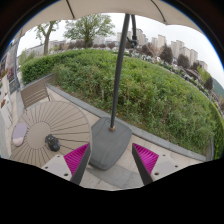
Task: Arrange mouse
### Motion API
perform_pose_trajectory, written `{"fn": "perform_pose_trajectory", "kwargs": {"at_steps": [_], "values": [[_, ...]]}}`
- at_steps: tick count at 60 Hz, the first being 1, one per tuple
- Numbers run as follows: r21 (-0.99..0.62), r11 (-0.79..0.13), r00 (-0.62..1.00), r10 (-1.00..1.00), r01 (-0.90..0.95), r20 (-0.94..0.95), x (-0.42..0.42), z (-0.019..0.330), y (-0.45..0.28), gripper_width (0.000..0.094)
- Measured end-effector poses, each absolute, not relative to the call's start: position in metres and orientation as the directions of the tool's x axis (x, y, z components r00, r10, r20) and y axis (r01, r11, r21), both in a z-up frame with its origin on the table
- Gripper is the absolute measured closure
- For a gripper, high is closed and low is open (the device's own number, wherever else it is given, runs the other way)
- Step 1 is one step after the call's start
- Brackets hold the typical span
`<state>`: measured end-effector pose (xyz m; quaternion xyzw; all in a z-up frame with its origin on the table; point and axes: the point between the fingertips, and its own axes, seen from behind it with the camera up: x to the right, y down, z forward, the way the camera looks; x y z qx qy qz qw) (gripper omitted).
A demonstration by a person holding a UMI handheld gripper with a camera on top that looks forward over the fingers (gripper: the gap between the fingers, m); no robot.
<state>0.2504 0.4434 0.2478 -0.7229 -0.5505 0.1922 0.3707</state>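
A dark mouse (pixel 52 143) lies on a round slatted bench (pixel 55 120), near the bench's edge closest to the claw (pixel 111 158), and well to the left of the left finger. Nothing touches the mouse. Just left of it on the same bench rests a pale purple object (pixel 19 130), too small to identify.

The claw stands wide, holding nothing; its two fingers, each with a magenta pad (pixel 76 156), are spread apart over a paved terrace floor (pixel 120 175). Between and just ahead of the fingers sits the grey base (pixel 108 142) of a parasol, its dark pole (pixel 120 70) rising at a slight lean toward the canopy (pixel 110 8) overhead.

A wooden seat (pixel 34 92) stands beyond the bench, at its far side. Behind the terrace edge a broad green hedge (pixel 150 90) fills the middle ground, with trees (pixel 90 28) behind it. Pale apartment blocks (pixel 170 48) line the skyline under a bright sky.
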Motion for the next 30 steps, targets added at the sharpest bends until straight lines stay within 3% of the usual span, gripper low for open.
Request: {"fn": "perform_pose_trajectory", "kwargs": {"at_steps": [30], "values": [[-0.727,-0.088,0.252,0.960,0.681,0.119,0.238,0.222,0.395,0.0081]]}}
